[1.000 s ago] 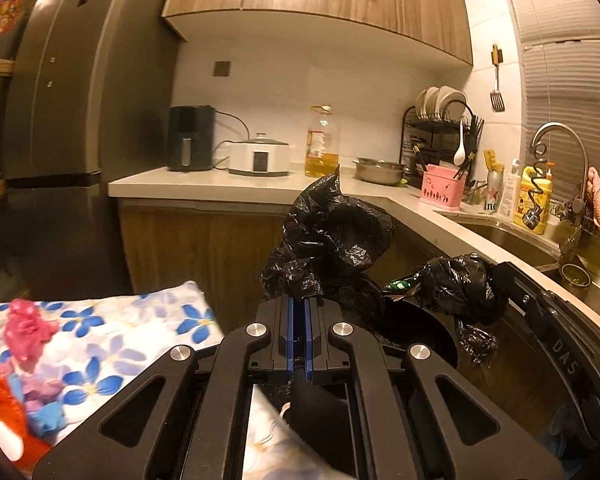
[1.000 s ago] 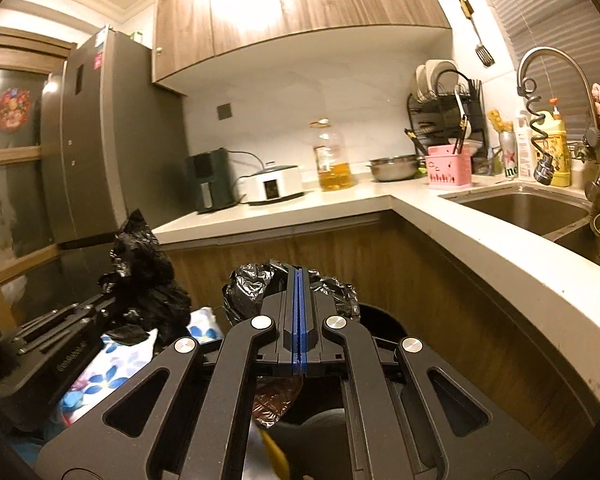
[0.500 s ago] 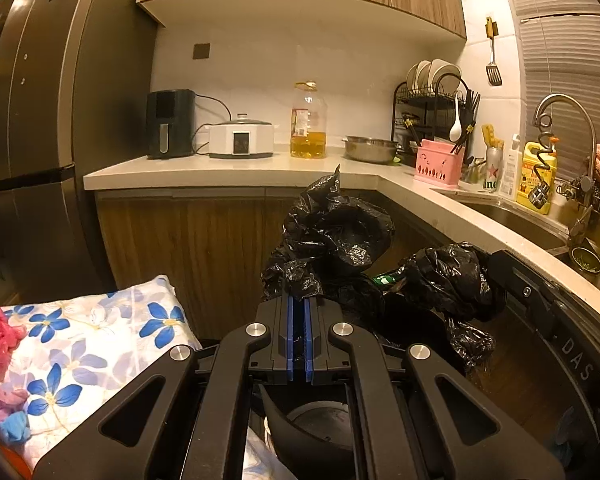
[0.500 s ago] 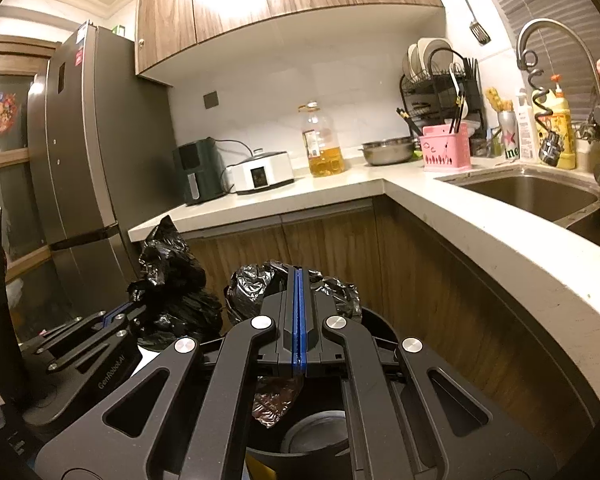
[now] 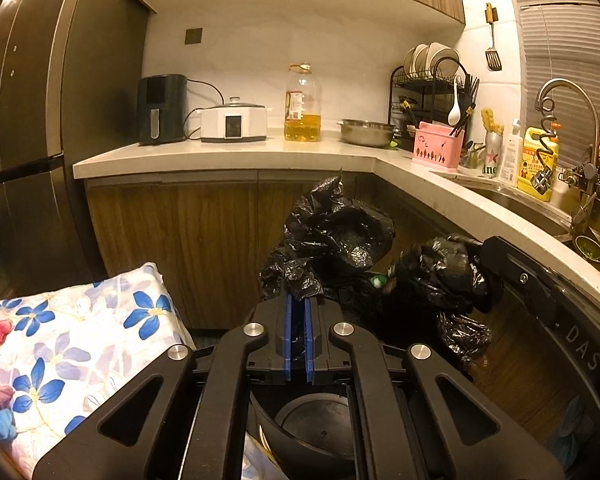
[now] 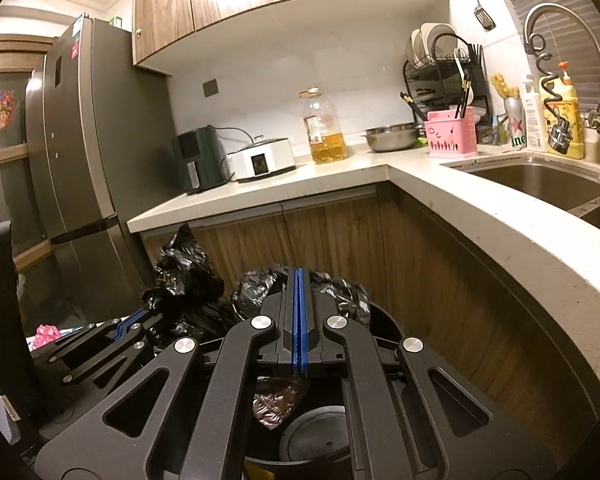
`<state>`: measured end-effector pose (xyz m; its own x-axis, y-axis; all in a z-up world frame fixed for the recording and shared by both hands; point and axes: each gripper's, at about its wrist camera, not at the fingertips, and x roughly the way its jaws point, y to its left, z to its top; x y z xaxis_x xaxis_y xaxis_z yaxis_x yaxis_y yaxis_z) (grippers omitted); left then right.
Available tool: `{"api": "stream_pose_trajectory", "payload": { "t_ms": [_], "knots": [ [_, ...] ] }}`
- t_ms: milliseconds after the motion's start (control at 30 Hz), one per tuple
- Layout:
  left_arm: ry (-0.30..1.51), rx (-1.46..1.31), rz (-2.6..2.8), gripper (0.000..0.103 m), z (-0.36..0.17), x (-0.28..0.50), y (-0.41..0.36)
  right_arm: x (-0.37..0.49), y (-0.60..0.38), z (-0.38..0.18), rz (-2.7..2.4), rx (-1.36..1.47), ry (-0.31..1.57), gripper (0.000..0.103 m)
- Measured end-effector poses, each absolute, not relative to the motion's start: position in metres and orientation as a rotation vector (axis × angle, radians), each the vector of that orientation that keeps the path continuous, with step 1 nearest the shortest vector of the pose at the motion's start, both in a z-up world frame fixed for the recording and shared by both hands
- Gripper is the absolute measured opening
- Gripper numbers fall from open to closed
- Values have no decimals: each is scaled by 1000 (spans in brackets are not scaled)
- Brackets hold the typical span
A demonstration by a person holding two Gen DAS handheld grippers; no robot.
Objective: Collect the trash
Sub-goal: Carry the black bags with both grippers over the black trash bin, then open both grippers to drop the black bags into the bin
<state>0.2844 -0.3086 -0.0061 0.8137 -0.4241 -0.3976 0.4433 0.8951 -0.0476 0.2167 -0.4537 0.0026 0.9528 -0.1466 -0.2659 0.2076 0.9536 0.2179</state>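
Both tongs are clamped on the rim of the black trash bag, which hangs bunched over the round black bin standing on the floor in the corner of the kitchen surface. The left tongs pinch one gathered edge, and the right tongs pinch the opposite edge. The step in hand looks like seating the bag in the bin or pulling its mouth open. To do it well, keep both grips firm on the thin film, spread the two edges evenly apart, and lower them over the bin's rim without tearing. The bag sits directly ahead of each pair of tongs, touching the blue pads; the bin lies just beneath them.
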Motion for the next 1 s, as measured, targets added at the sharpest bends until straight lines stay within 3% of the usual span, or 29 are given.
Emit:
{"api": "stream_pose_trajectory", "payload": {
  "t_ms": [100, 200, 267, 367, 533, 633, 833, 1000],
  "knots": [
    [424, 40, -469, 9, -8, 288, -308, 219, -455, 1, -183, 249, 259, 2],
    [428, 46, -467, 28, -11, 289, -308, 220, -457, -1, -192, 251, 268, 5],
    [430, 45, -472, 33, -12, 288, -307, 220, -460, -1, -200, 258, 270, 8],
    [436, 42, -461, 47, -14, 289, -305, 218, -462, -2, -213, 268, 273, 18],
    [437, 27, -419, 75, -18, 286, -293, 215, -457, -6, -234, 255, 291, 48],
    [441, 31, -387, 85, -21, 281, -283, 211, -450, -7, -236, 240, 298, 62],
    [447, 52, -314, 88, -22, 267, -262, 202, -437, -7, -238, 220, 320, 74],
    [459, 26, -284, 88, -20, 254, -241, 188, -426, -5, -243, 207, 322, 78]
  ]
}}
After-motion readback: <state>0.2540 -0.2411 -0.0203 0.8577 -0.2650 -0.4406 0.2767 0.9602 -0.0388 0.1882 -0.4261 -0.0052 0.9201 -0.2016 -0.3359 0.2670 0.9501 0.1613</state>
